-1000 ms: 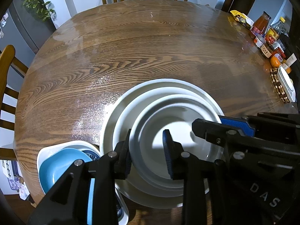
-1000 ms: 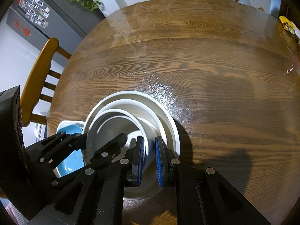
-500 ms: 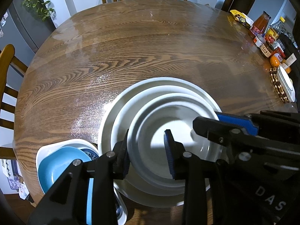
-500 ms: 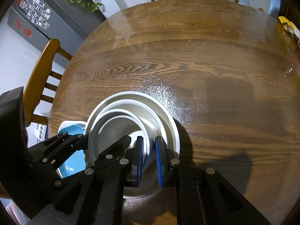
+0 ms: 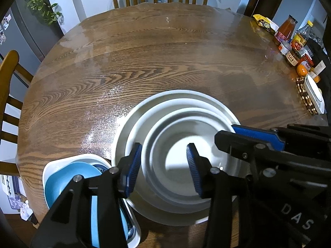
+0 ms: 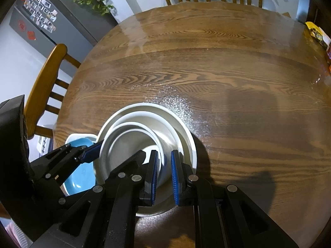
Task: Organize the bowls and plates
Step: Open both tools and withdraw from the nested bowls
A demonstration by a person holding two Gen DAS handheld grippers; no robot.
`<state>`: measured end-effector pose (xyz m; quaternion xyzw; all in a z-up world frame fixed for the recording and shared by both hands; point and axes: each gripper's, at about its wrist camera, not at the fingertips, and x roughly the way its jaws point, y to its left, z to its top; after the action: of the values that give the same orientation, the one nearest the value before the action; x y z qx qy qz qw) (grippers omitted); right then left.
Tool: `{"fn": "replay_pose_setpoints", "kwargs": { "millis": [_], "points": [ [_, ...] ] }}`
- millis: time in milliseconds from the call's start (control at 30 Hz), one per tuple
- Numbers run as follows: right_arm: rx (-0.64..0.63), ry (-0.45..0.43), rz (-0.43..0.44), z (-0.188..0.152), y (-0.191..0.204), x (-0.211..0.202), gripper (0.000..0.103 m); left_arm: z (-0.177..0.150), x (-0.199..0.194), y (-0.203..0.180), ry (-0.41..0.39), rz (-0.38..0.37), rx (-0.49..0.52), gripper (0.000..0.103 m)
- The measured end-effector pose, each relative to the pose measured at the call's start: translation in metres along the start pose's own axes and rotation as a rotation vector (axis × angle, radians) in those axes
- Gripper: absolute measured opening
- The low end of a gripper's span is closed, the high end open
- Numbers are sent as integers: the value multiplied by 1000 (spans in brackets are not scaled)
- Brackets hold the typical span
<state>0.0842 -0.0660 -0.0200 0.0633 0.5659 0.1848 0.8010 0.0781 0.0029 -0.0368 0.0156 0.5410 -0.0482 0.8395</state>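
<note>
The left gripper (image 5: pixel 163 165) jaws have just opened; the right gripper (image 6: pixel 164 177) clamps the small white bowl (image 6: pixel 132 144), which could tip the white stack (image 5: pixel 175 157) near the counter (image 5: pixel 165 62) edge.

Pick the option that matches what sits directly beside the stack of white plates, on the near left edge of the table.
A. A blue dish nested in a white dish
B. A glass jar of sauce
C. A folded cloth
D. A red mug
A: in the left wrist view a blue dish lies inside a white dish, right beside the stack of white plates on the wooden table.
</note>
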Motion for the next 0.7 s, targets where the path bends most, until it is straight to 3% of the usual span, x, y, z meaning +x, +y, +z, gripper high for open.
{"fn": "replay_pose_setpoints", "kwargs": {
  "millis": [200,333,700],
  "points": [
    [2,-7,-1,-2,1,-3,13,-1,-3,0,-11,2,3,43],
    [-1,-19,-5,-3,1,-7,13,0,-7,1,-21,-6,-2,52],
    [-2,-43,-11,-9,2,-18,13,-3,-18,-1,-55,10,9,57]
  ]
}}
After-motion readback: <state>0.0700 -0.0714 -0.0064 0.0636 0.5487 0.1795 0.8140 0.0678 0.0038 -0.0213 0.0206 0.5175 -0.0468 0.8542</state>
